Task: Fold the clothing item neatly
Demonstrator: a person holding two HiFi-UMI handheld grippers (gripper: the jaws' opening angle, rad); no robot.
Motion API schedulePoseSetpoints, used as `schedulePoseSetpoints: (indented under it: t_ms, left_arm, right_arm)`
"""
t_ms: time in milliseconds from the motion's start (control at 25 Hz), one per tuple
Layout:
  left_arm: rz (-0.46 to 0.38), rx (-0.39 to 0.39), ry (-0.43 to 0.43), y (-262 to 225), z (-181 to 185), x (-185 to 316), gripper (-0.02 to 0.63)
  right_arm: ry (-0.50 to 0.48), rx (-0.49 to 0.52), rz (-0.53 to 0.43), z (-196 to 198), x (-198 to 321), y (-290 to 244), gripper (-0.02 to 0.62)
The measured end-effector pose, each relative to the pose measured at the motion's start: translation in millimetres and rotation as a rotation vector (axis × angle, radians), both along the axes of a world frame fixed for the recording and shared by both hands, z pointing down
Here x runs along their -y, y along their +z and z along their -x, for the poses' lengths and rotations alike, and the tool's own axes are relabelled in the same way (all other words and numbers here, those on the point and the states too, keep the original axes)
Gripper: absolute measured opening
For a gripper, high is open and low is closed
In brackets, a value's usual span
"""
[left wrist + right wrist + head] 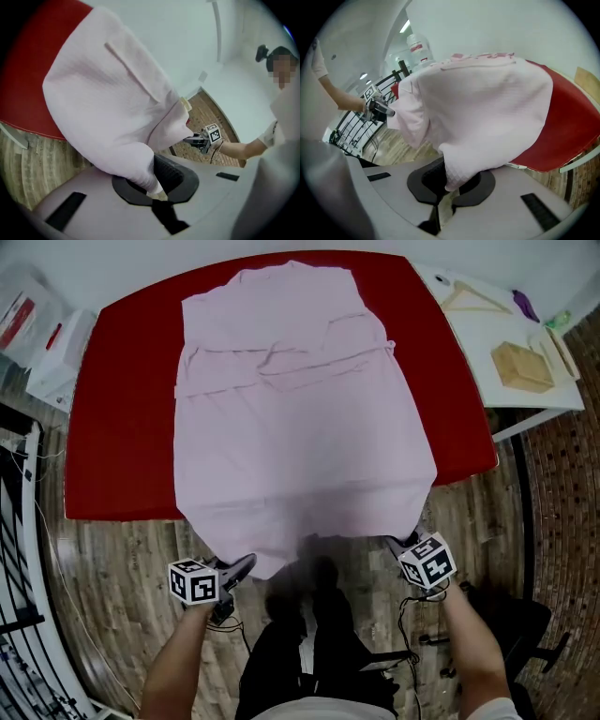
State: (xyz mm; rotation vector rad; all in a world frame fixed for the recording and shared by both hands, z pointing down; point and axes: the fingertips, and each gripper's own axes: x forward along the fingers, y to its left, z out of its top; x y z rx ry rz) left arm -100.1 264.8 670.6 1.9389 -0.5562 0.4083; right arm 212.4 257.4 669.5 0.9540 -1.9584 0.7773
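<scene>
A pale pink garment (300,427) lies spread flat on the red table (122,427), and its near hem hangs over the front edge. My left gripper (246,563) is shut on the hem's left corner, just off the table's edge. My right gripper (405,542) is shut on the hem's right corner. In the left gripper view the pink cloth (108,103) runs down into the closed jaws of my left gripper (157,190), with the other gripper (199,139) far across. In the right gripper view the fabric (487,117) is pinched the same way by my right gripper (449,187).
A white side table (487,395) at the right carries a wooden hanger (473,298) and a wooden box (522,367). White boxes (56,352) stand at the left by a black rail (19,549). A black chair (525,624) stands on the wooden floor at right.
</scene>
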Motion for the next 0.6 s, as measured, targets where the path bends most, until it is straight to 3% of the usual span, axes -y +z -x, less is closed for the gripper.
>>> schedulePoseSetpoints:
  t_ms: [400, 600]
  left_arm:
    - [0.006, -0.326, -0.158, -137, -15, 15, 0.011]
    - [-0.045, -0.41, -0.191, -192, -16, 27, 0.011]
  right_arm:
    - [-0.077, 0.042, -0.086, 24, -3, -100, 0.025]
    - [-0.092, 0.077, -0.136, 23, 5, -149, 0.025]
